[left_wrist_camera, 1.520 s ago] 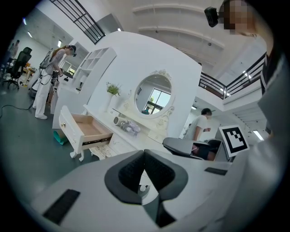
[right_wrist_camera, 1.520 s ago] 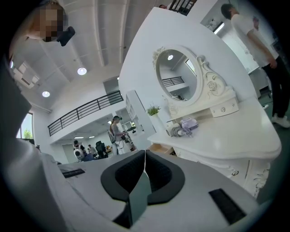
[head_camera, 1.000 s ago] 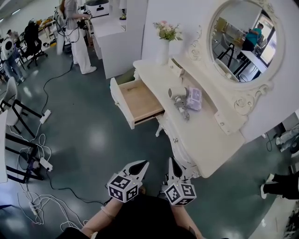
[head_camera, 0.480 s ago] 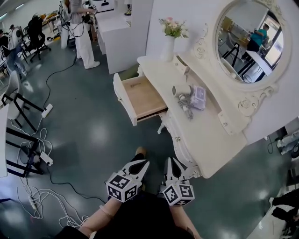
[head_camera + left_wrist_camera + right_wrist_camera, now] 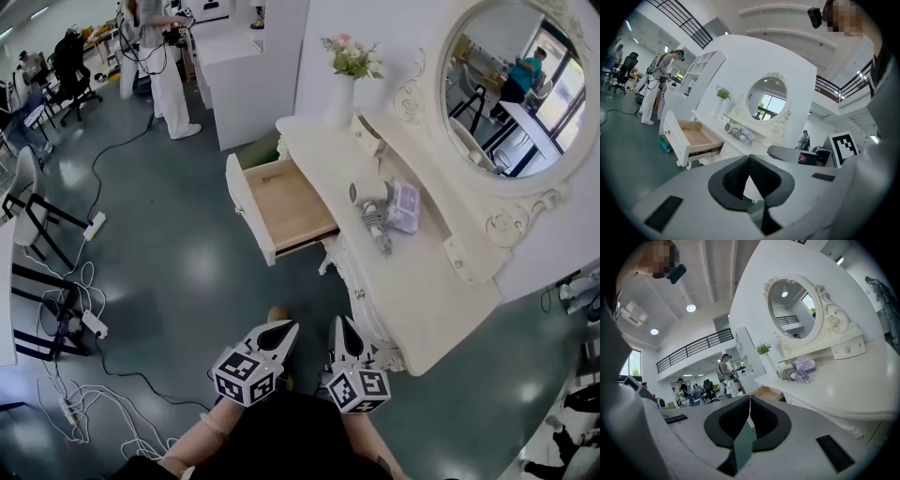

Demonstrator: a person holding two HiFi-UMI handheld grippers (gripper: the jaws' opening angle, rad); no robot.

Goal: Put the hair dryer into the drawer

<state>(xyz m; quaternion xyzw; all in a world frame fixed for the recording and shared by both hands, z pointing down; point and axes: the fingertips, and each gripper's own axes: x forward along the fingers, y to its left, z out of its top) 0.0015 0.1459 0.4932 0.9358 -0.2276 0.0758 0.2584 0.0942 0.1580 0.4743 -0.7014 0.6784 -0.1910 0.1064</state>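
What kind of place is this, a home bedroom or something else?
Probably a large studio or lab hall, not a home: the white dressing table with a round mirror stands on a bare grey floor strewn with cables.

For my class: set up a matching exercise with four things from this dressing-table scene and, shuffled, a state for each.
Things:
1 hair dryer
2 drawer
3 vase
4 right gripper

States:
A pulled open
B shut, holding nothing
C lying on the dressing table
D upright, with flowers in it

Pairs: 1-C, 2-A, 3-D, 4-B
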